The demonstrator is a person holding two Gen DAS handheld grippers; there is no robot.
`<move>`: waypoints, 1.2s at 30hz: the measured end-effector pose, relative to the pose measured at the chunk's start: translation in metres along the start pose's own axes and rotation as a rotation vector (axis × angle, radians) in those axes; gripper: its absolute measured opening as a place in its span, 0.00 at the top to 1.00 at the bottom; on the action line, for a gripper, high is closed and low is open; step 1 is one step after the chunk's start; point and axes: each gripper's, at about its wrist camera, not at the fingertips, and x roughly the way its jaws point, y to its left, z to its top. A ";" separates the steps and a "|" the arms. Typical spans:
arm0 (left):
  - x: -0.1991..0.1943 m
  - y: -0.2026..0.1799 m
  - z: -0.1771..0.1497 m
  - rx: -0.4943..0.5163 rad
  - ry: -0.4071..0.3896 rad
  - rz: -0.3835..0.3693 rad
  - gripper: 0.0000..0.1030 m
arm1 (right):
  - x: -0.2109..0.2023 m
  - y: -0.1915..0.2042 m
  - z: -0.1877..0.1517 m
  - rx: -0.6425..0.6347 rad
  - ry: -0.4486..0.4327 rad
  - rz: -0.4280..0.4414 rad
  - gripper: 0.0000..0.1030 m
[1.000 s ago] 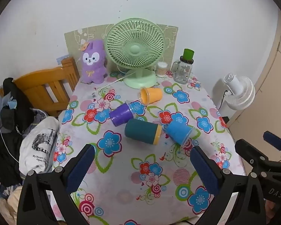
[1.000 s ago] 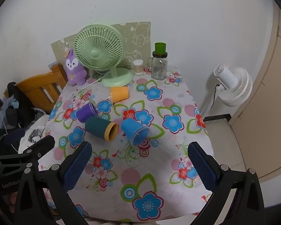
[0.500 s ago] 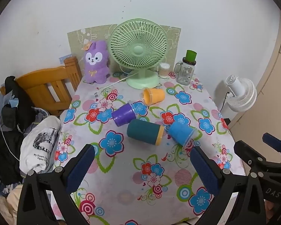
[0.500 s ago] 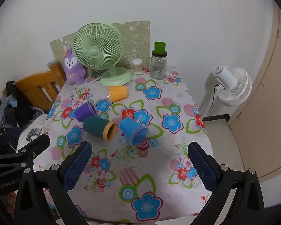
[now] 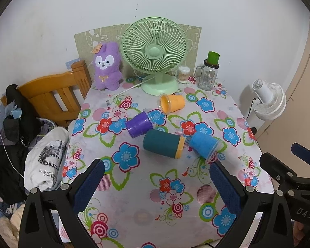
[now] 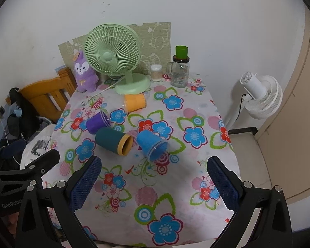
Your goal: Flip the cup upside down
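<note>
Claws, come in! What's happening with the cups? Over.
Left claw and right claw open, empty. Four cups on their sides; blue cup nearest. Nothing blocking.

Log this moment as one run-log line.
phase: approach | left tool: open, empty | right tool: open, empty | cups on side: orange cup, purple cup, teal cup, blue cup | flipped: none
</note>
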 end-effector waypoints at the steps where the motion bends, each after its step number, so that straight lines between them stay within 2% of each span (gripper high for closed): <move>1: 0.000 0.000 0.000 0.002 0.000 0.002 0.00 | 0.000 0.001 0.001 -0.008 -0.001 -0.002 0.00; 24: 0.013 0.000 0.007 -0.021 0.039 -0.004 0.00 | 0.004 0.004 0.011 -0.029 0.003 0.010 0.00; 36: 0.011 -0.005 0.011 0.008 0.032 0.016 0.00 | 0.002 0.004 0.014 -0.027 -0.002 0.006 0.00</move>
